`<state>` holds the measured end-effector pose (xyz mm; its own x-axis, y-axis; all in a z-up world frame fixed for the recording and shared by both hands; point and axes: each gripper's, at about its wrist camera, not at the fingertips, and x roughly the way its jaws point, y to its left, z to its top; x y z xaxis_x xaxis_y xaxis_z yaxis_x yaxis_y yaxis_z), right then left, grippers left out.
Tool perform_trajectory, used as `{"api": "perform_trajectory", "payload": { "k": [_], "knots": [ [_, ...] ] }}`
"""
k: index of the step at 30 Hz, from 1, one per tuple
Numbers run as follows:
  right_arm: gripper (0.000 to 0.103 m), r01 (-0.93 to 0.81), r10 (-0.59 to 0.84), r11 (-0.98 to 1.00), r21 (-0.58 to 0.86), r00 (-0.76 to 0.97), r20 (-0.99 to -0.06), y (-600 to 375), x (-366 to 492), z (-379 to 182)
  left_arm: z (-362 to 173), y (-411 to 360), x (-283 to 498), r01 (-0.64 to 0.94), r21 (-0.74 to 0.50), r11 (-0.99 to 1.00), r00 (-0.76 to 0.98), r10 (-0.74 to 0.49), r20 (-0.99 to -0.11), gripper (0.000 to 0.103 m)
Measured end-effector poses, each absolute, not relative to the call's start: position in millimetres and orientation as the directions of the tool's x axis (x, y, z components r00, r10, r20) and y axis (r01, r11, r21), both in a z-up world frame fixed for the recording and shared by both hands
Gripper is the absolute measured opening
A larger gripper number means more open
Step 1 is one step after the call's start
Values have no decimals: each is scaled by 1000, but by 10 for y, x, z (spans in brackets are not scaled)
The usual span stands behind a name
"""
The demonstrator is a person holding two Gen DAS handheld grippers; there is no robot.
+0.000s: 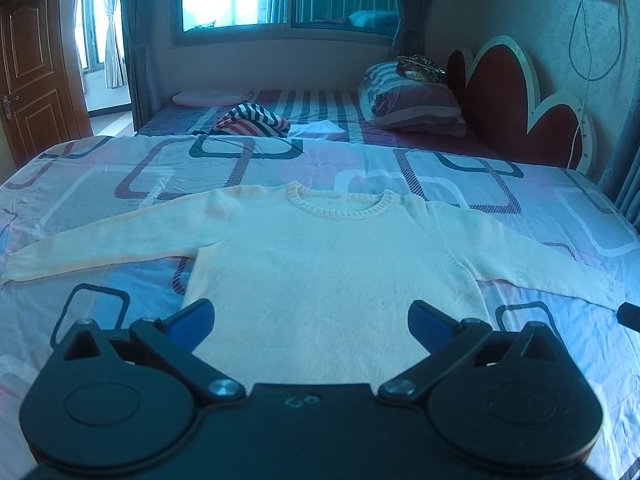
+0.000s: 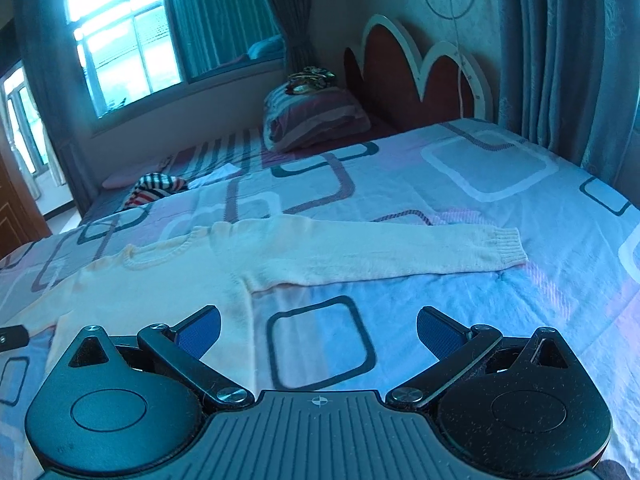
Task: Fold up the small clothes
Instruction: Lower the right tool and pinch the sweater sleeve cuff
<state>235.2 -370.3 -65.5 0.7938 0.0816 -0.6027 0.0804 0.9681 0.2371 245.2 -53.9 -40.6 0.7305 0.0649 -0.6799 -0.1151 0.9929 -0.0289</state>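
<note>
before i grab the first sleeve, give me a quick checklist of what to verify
1. Sweater laid flat, neckline away from the grippers: ok.
2. Both sleeves spread out to the sides and not tucked under; right cuff lies flat on the bedsheet: ok.
3. Left gripper open, nothing between its fingers, over the sweater body: ok.
4. Right gripper open and empty, over bare sheet beside the sweater's side edge: ok.
5. Striped garment and pillow lie apart from the sweater, further up the bed: ok.
6. Bottom hem straight: cannot tell, hidden behind the grippers.
</note>
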Motion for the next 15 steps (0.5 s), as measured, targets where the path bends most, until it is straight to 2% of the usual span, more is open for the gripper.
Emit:
{"api": "perform_trajectory", "payload": {
  "k": [11,13,14,15],
  "knots": [
    [102,263,-53,935,237,765,-641,-4472,3046,-1192,-738,-531,2940,-140,-56,989,698,58,-714,102],
    [95,318,-91,919,232,746,-660,-4654,3163,-1314,-769,-520,3003,-150,-48,987,693,70,-718,102],
    [82,343,-93,907,245,730,-677,-4765,3218,-1381,-782,-513,3031,-154,-47,987,690,73,-720,102],
    [75,369,-91,893,260,711,-697,-4872,3277,-1450,-796,-507,3056,-157,-45,987,687,77,-722,102]
  ]
}}
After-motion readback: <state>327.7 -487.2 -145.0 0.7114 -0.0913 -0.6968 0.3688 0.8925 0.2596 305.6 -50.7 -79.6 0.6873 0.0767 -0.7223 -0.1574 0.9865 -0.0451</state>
